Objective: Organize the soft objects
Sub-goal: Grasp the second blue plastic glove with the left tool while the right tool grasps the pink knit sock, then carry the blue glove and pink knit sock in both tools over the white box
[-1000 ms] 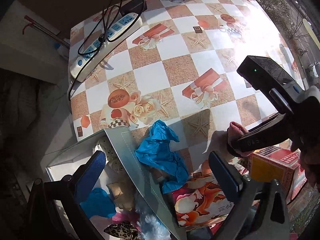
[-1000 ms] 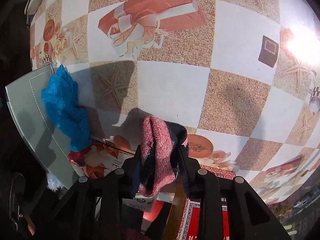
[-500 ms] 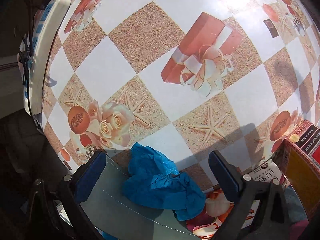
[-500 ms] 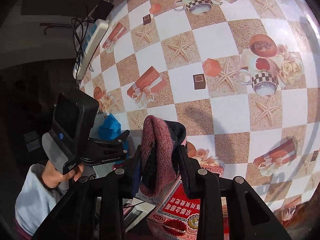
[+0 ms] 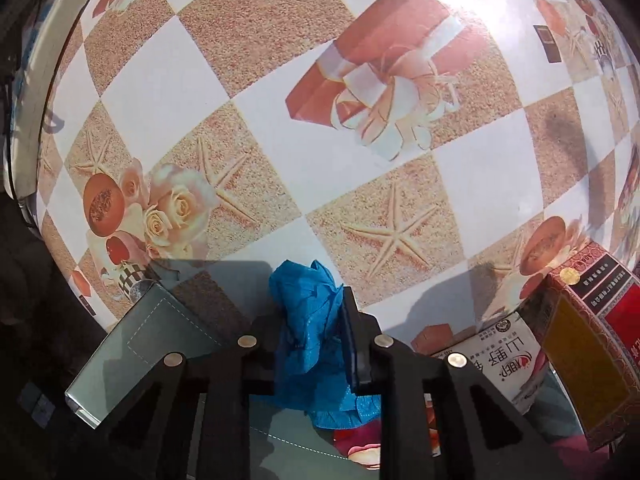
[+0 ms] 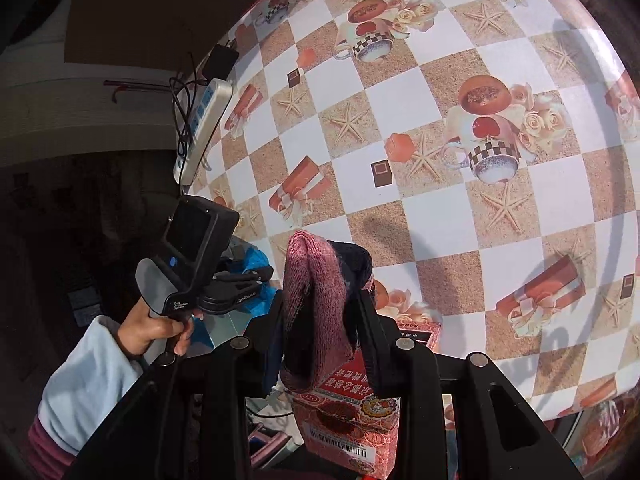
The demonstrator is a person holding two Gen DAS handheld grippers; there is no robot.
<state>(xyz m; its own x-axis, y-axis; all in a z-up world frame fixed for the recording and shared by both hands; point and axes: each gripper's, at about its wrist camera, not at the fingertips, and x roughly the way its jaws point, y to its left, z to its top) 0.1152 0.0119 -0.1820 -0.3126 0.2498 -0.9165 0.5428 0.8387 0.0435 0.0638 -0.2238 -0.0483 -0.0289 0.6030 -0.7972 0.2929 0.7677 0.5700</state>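
My left gripper is shut on a crumpled blue cloth at the near edge of the patterned table, beside the grey flap of a storage box. My right gripper is shut on a pink and dark knitted sock, held above the table and over a red carton. The left gripper also shows in the right wrist view, low at the left with the blue cloth by it.
A red and yellow carton and a white printed packet sit at the right of the left wrist view. A white power strip with black cables lies at the table's far left edge.
My left gripper has closed on the blue cloth, which lay loose between its open fingers before. My right gripper has lifted and pulled back with the sock.
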